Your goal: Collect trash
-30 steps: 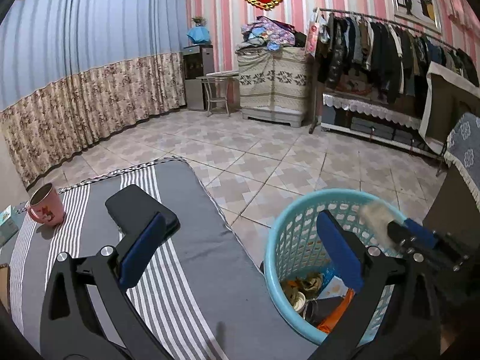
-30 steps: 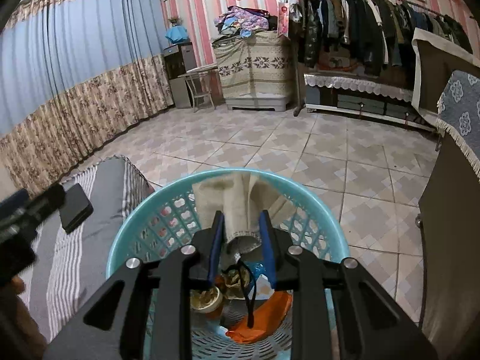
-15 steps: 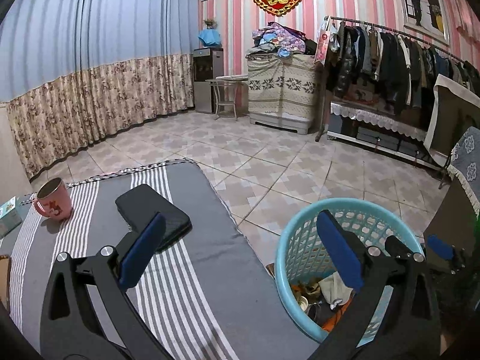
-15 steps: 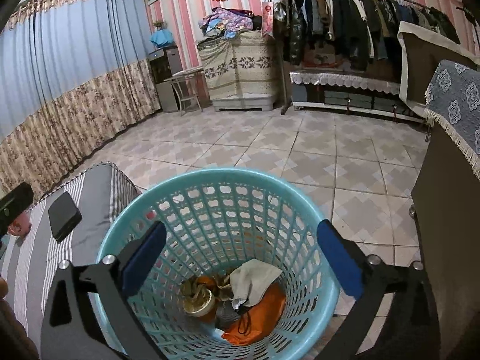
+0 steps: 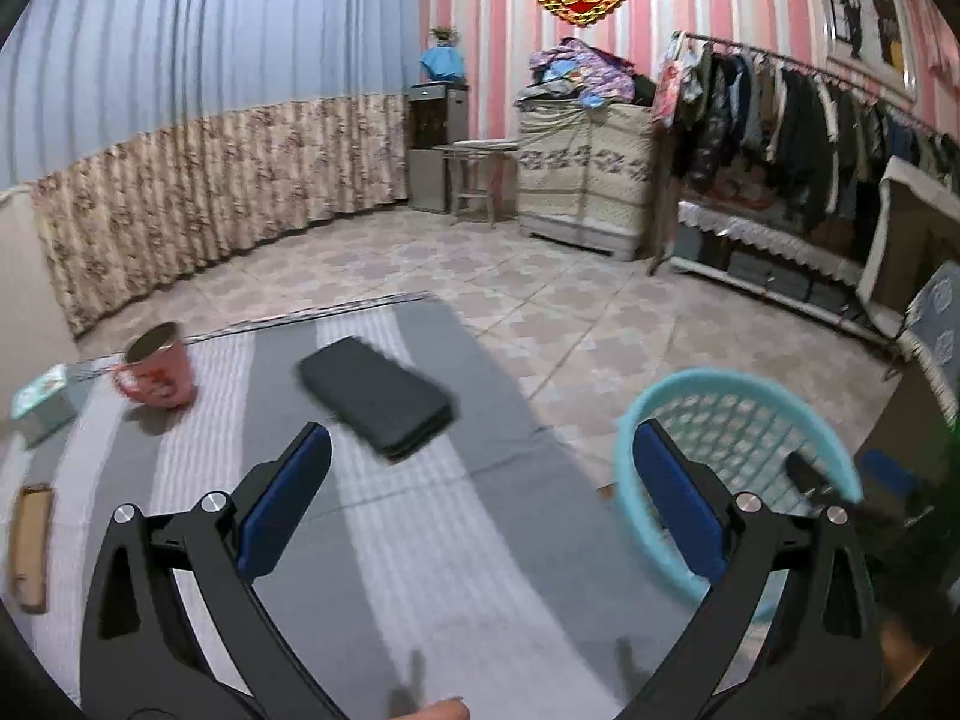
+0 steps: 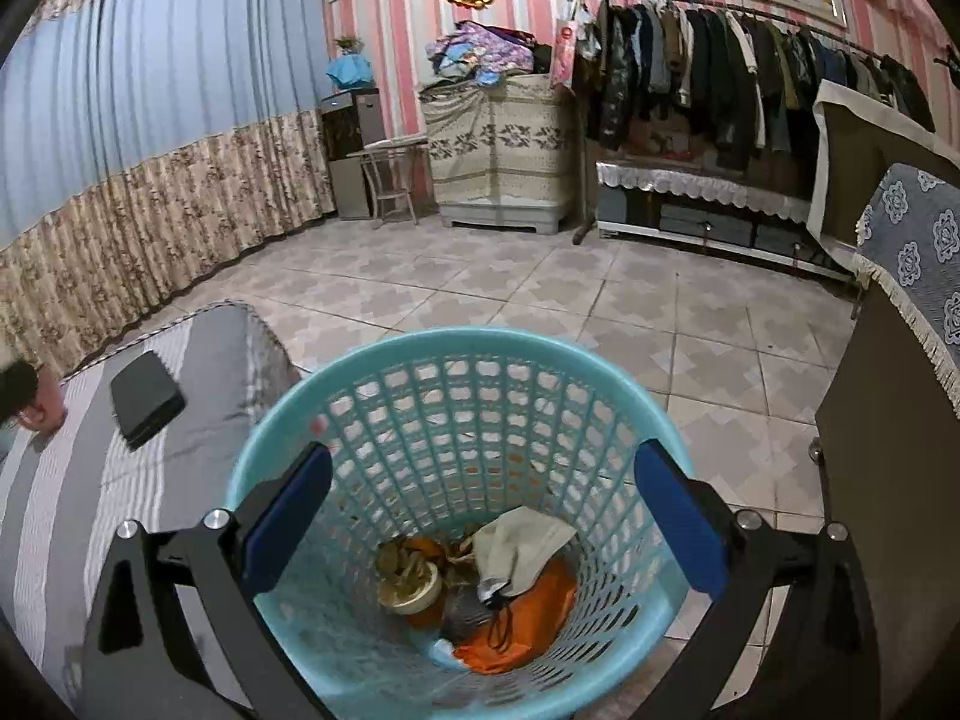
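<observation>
A light blue plastic basket (image 6: 456, 348) stands on the tiled floor beside the table. At its bottom lie a beige cloth piece (image 6: 519, 546), an orange wrapper (image 6: 534, 612) and a paper cup with scraps (image 6: 414, 591). My right gripper (image 6: 480, 516) hovers over the basket, open, with nothing between its fingers. My left gripper (image 5: 480, 498) is open and empty over the grey striped tablecloth (image 5: 420, 540), with the basket (image 5: 738, 384) off to its right. The right gripper's tip (image 5: 822, 480) shows above the basket rim in the left wrist view.
On the tablecloth lie a black phone-like slab (image 5: 375, 399), a pink mug (image 5: 159, 369), a teal box (image 5: 42, 402) and a brown flat item (image 5: 30, 546). A dark cabinet (image 6: 888, 480) stands right of the basket. A clothes rack (image 6: 720, 72) lines the far wall.
My right gripper opened and the beige cloth piece dropped into the basket. My left gripper swung left, away from the basket, toward the phone and mug.
</observation>
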Action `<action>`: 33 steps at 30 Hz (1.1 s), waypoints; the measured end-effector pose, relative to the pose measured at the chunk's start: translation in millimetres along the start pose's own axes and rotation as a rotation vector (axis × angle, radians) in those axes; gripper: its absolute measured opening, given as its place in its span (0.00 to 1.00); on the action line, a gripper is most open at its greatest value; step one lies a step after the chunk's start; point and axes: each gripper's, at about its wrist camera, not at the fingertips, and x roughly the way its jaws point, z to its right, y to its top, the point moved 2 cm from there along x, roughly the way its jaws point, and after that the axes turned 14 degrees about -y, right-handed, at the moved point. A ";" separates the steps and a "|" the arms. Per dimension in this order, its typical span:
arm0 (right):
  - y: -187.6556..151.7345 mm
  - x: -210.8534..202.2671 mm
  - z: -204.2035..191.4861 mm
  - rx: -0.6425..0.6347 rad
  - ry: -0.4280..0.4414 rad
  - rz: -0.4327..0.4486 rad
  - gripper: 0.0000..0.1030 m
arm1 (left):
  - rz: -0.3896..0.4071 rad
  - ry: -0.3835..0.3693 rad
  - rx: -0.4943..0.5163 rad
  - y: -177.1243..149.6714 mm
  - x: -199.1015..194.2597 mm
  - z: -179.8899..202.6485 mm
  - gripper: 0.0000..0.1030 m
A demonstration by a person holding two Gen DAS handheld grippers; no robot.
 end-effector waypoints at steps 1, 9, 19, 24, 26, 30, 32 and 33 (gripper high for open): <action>-2.8 -8.5 -2.7 0.000 0.014 0.003 0.96 | 0.001 0.020 0.004 -3.3 -8.3 -6.1 0.95; -28.5 -61.8 -29.7 -0.027 0.109 0.031 0.96 | 0.041 0.081 0.011 -15.3 -73.7 -39.8 0.95; -80.9 -129.0 -61.6 -0.112 0.166 0.100 0.96 | 0.102 0.128 -0.008 -57.3 -142.0 -66.7 0.95; -92.8 -146.0 -76.3 -0.145 0.203 0.134 0.96 | 0.114 0.177 -0.064 -80.8 -161.6 -84.1 0.95; -96.0 -148.8 -80.9 -0.154 0.207 0.141 0.96 | 0.132 0.198 -0.084 -84.6 -166.3 -91.0 0.95; -102.0 -157.7 -87.6 -0.175 0.220 0.168 0.96 | 0.165 0.237 -0.099 -90.4 -174.3 -100.2 0.95; -100.8 -164.2 -88.1 -0.174 0.228 0.197 0.96 | 0.182 0.248 -0.094 -92.1 -177.4 -101.8 0.95; -101.4 -168.6 -89.5 -0.174 0.232 0.215 0.96 | 0.192 0.255 -0.083 -93.6 -179.5 -101.7 0.95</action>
